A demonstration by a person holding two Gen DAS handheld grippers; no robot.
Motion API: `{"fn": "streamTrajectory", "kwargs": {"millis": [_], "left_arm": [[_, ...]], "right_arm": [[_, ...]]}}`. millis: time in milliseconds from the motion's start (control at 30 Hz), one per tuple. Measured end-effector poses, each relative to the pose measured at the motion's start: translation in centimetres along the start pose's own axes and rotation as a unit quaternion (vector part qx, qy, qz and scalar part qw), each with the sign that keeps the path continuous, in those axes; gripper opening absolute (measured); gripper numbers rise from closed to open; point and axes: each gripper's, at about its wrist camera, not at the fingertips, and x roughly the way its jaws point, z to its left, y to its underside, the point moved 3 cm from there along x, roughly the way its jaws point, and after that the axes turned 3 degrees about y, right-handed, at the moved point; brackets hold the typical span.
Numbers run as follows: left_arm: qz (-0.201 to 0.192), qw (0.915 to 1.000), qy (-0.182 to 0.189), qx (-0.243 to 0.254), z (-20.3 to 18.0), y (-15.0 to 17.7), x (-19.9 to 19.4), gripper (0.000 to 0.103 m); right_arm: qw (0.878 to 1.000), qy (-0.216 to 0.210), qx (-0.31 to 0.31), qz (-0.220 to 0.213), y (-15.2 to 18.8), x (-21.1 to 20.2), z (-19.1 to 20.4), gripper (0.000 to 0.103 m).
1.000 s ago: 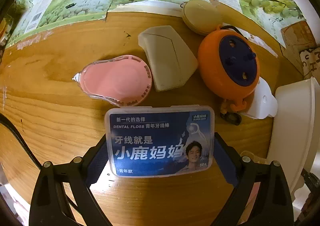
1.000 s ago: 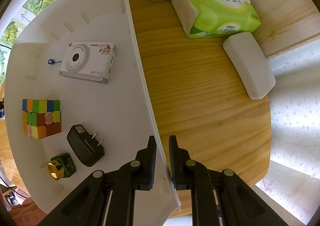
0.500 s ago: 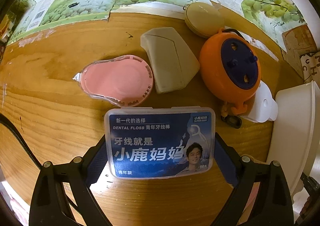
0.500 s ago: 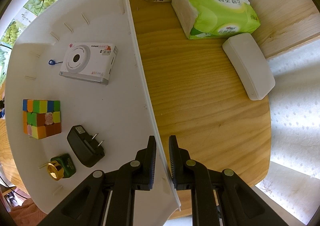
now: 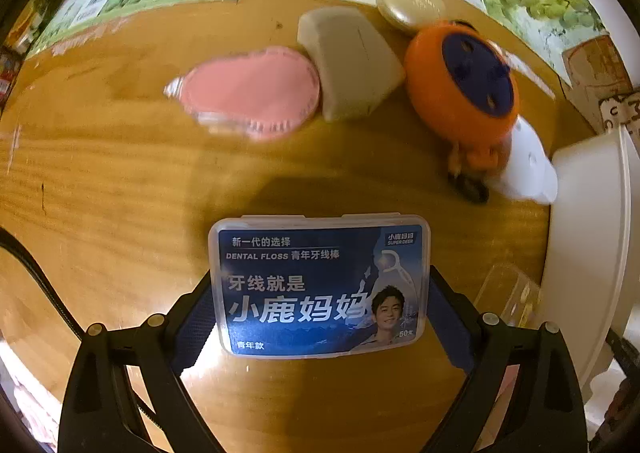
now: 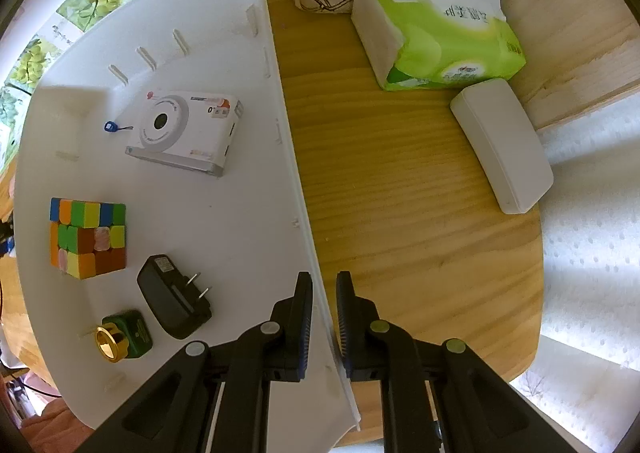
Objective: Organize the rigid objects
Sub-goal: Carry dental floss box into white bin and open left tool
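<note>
Dental floss box (image 5: 322,287): pinched by its two short ends in the left gripper (image 5: 320,317), held above the wooden table (image 5: 120,213). Beyond it lie a pink case (image 5: 252,91), a beige wedge (image 5: 352,61) and an orange reel (image 5: 464,85). Right gripper (image 6: 323,317): jaws nearly together, clamped on the right wall of the white bin (image 6: 240,213), which contains a camera (image 6: 184,133), puzzle cube (image 6: 88,237) and charger (image 6: 172,301).

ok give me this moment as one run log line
left gripper: shut on dental floss box, above table | right gripper: shut on white bin wall | bin: camera, cube, charger
</note>
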Motion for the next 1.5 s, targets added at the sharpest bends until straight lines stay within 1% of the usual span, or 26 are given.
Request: {"fn": "streamTrajectory", "kwargs": {"millis": [167, 400, 467, 500, 700, 800, 967, 1033, 1133, 1267, 1500], "left_arm": [[0.003, 1.0, 0.004, -0.006, -0.2, 2.4, -0.3, 0.095], [-0.005, 1.0, 0.004, -0.006, -0.8, 4.9, -1.2, 0.095], [-0.011, 0.9999, 0.003, -0.003, -1.3, 5.6, -1.7, 0.095], [-0.013, 0.9999, 0.002, -0.002, -0.9, 5.4, -2.1, 0.095], [-0.038, 0.9992, 0.001, 0.007, -2.0, 7.8, -4.5, 0.095], [-0.051, 0.9986, 0.0, 0.016, -2.5, 7.7, -5.5, 0.095], [-0.076, 0.9966, -0.003, 0.03, -4.7, 8.5, -8.5, 0.095], [-0.084, 0.9959, 0.001, 0.034, -5.7, 9.1, -9.4, 0.095], [-0.098, 0.9942, -0.005, 0.044, -6.9, 9.4, -10.2, 0.095], [-0.112, 0.9926, 0.013, 0.046, -8.4, 10.2, -11.7, 0.095], [-0.145, 0.9868, 0.021, 0.07, -11.5, 11.7, -13.5, 0.095]], "right_arm": [[1.0, -0.002, -0.01, -0.004, 0.3, -0.2, 0.1, 0.012], [1.0, -0.008, -0.026, -0.01, 0.8, -0.4, 0.2, 0.012], [0.999, -0.01, -0.032, -0.012, 0.7, -0.5, 0.3, 0.012], [0.999, -0.011, -0.034, -0.012, 0.7, -0.4, 0.3, 0.012], [0.998, -0.015, -0.054, -0.018, 1.1, -0.5, 0.7, 0.012], [0.997, -0.018, -0.066, -0.021, 1.3, -0.6, 1.0, 0.012], [0.996, -0.027, -0.084, -0.026, 1.8, -0.7, 1.2, 0.012], [0.995, -0.029, -0.091, -0.028, 1.9, -0.7, 1.3, 0.012], [0.994, -0.035, -0.103, -0.031, 2.0, -0.7, 1.4, 0.012], [0.992, -0.044, -0.113, -0.033, 2.1, -0.7, 1.3, 0.012], [0.989, -0.06, -0.128, -0.035, 2.5, -0.6, 0.8, 0.011]]}}
